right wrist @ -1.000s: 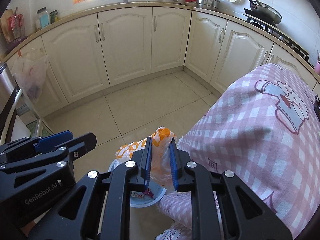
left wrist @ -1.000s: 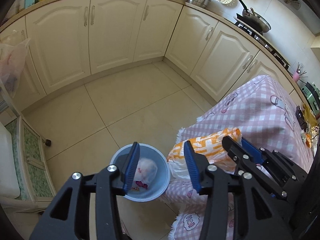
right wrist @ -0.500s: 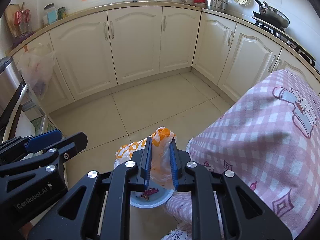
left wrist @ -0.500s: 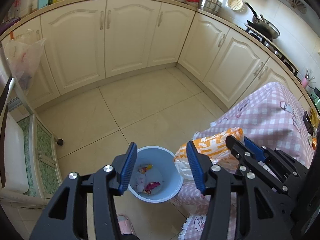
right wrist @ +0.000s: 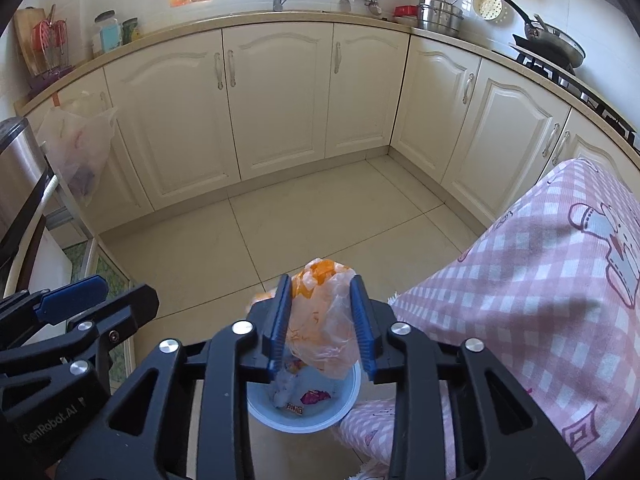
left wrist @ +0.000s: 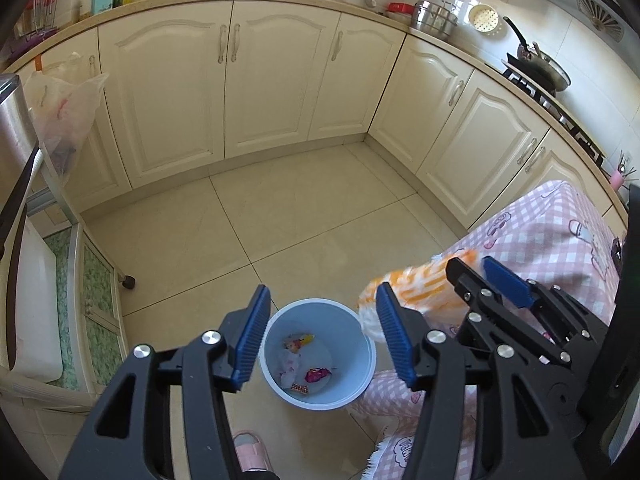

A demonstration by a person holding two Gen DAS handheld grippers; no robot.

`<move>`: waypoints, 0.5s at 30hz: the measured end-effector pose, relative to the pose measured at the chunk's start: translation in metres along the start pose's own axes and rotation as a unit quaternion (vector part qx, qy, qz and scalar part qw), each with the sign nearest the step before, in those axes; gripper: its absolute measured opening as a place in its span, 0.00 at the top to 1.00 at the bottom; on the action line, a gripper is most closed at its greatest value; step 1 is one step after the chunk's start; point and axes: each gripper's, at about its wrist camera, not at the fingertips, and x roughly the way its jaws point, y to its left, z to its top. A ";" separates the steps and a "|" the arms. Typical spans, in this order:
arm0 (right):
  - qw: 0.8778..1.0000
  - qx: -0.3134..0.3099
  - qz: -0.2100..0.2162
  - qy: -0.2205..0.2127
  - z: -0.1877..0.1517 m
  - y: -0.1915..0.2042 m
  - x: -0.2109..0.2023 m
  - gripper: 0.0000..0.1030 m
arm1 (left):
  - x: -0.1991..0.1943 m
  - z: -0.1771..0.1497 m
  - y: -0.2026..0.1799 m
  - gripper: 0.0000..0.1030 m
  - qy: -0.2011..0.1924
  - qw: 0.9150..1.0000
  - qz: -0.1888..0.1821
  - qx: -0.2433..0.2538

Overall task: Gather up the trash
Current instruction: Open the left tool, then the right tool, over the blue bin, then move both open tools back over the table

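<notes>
A light blue bin (left wrist: 320, 303) stands on the tiled floor beside the table, with several wrappers (left wrist: 316, 375) at its bottom. My right gripper (right wrist: 321, 320) hangs over the bin (right wrist: 304, 426), its jaws opening. The orange and white plastic bag (right wrist: 320, 332) sits loose between the pads, puffing out and sagging toward the bin. In the left wrist view the bag (left wrist: 420, 284) is blurred, just right of the bin's rim. My left gripper (left wrist: 322, 336) stands open above the bin with nothing between its fingers, its jaws still widening. It shows left of the right one (right wrist: 108, 298).
A table under a pink checked cloth (right wrist: 540, 300) crowds the right side. Cream cupboards (left wrist: 272, 88) line the back and right. A plastic bag (left wrist: 64, 112) hangs at the left, above a white cart (left wrist: 36, 304). A pink slipper (left wrist: 250, 450) lies near the bin.
My right jaws have parted and the bag has loosened and spread between them. The left gripper has drawn back from the bin and its jaws have widened a little.
</notes>
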 end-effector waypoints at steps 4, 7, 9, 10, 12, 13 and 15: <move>1.000 0.006 -0.004 -0.013 0.004 -0.004 -0.012 0.53 | -0.011 0.002 -0.001 0.43 -0.011 1.000 -0.001 -0.001; 1.000 0.007 -0.003 -0.023 0.007 -0.006 -0.026 0.51 | -0.023 0.003 -0.004 0.43 -0.020 1.000 -0.003 0.000; 1.000 0.008 -0.004 -0.030 0.009 -0.007 -0.036 0.51 | -0.032 0.004 -0.007 0.42 -0.026 1.000 -0.005 0.002; 0.999 0.010 -0.004 -0.034 0.010 -0.008 -0.042 0.51 | -0.037 0.004 -0.009 0.41 -0.030 1.000 -0.006 0.002; 0.999 0.016 -0.004 -0.042 0.013 -0.012 -0.056 0.51 | -0.051 0.005 -0.014 0.41 -0.040 0.999 -0.012 0.006; 0.999 0.018 -0.005 -0.047 0.013 -0.014 -0.064 0.51 | -0.060 0.005 -0.018 0.41 -0.046 0.999 -0.015 0.009; 0.998 0.023 -0.009 -0.058 0.014 -0.020 -0.084 0.51 | -0.074 0.005 -0.027 0.41 -0.056 0.998 -0.020 0.016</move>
